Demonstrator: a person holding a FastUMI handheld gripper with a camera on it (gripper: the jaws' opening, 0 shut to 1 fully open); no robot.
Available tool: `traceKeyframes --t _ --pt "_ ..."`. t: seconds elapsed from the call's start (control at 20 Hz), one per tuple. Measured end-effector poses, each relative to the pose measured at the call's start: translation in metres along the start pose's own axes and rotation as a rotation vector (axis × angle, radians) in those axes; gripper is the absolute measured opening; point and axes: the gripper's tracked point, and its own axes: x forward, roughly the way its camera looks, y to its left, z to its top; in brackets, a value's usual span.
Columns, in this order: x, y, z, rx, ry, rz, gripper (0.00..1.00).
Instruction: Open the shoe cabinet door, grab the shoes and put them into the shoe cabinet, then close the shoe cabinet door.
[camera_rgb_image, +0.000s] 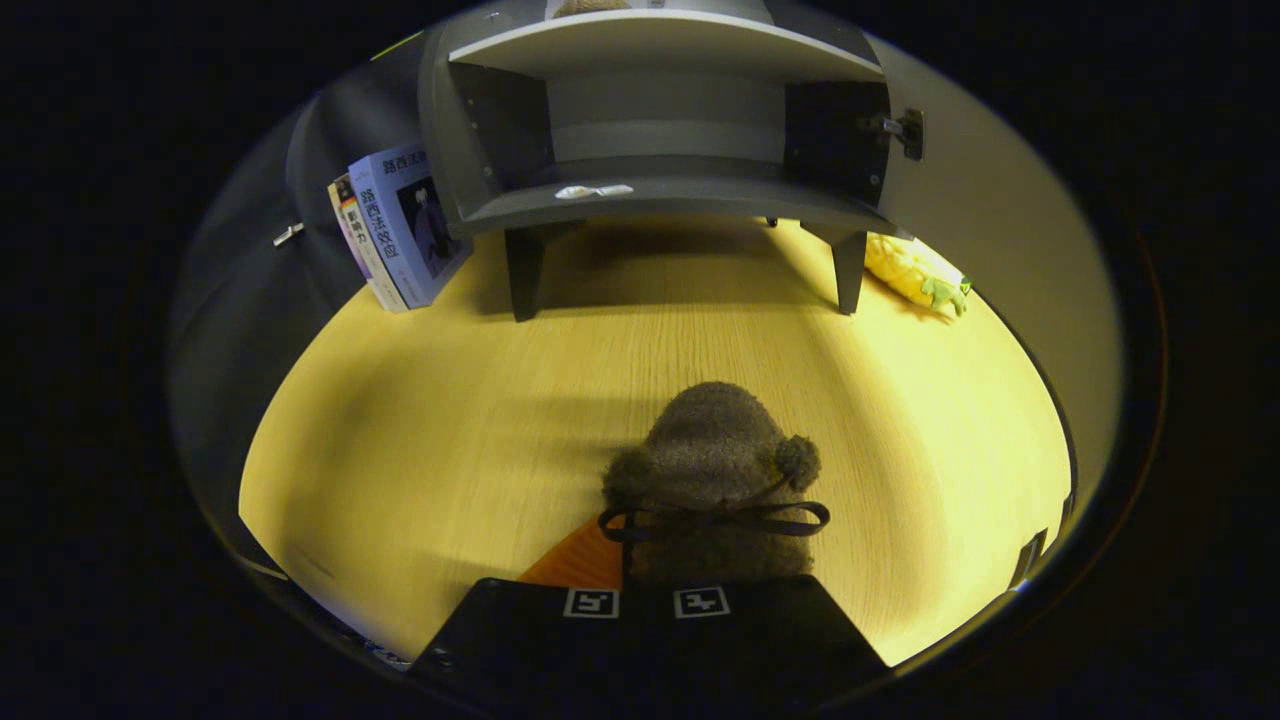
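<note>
Gripper (646, 603) low over the tabletop, fingers drawn in narrow, the two square marker tags almost side by side. Between and just ahead of them sits a brown fuzzy fleece shoe (712, 470), toe pointing away toward the cabinet. Heel end runs down behind the finger bodies, so whether both fingers actually press on it I cannot tell. A dark cord bow (715, 520) lies across the shoe's opening; a small round pompom (797, 460) of the same fleece sits on its right side, another fluffy tuft on the left.

A wedge of orange (578, 563) shows just left of the shoe, touching the finger bodies; what it is, unclear.

Everything rests on a pale wood-grain table (420, 430), lit yellowish.

Beyond the shoe, well apart from it, stands the grey shoe cabinet (660, 190) on short dark legs. Door is open: the grey door panel (985, 250) swung out to the right, hinge hardware visible at its inner edge. Lower compartment lies open and dark, a shelf above it. A small white scrap (593, 191) lies on the front lip of the bottom board.

Left of the cabinet, a few paperback books (400, 230) lean against its side. Right of the cabinet's right leg, a yellow plush toy with green leaves (915, 272) lies on the table by the open door.
</note>
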Motion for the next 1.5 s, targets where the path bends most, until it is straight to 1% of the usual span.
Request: traceKeyframes --t 0.25,0.5,0.7,0.85,1.0,1.15,1.35,1.5 --pt "-0.058 0.001 0.064 -0.006 -0.080 -0.004 0.05" --pt "-0.121 -0.006 0.161 0.017 -0.228 -0.019 0.05" --pt "-0.151 -0.015 0.225 0.019 -0.307 -0.054 0.05" --pt "-0.177 -0.018 0.275 0.007 -0.393 -0.066 0.05" --pt "-0.184 -0.020 0.316 0.003 -0.425 -0.088 0.05" --pt "-0.183 -0.019 0.355 0.032 -0.423 -0.069 0.05" --pt "-0.159 -0.022 0.402 0.056 -0.390 -0.055 0.05" --pt "-0.134 -0.033 0.437 0.069 -0.368 -0.071 0.05"
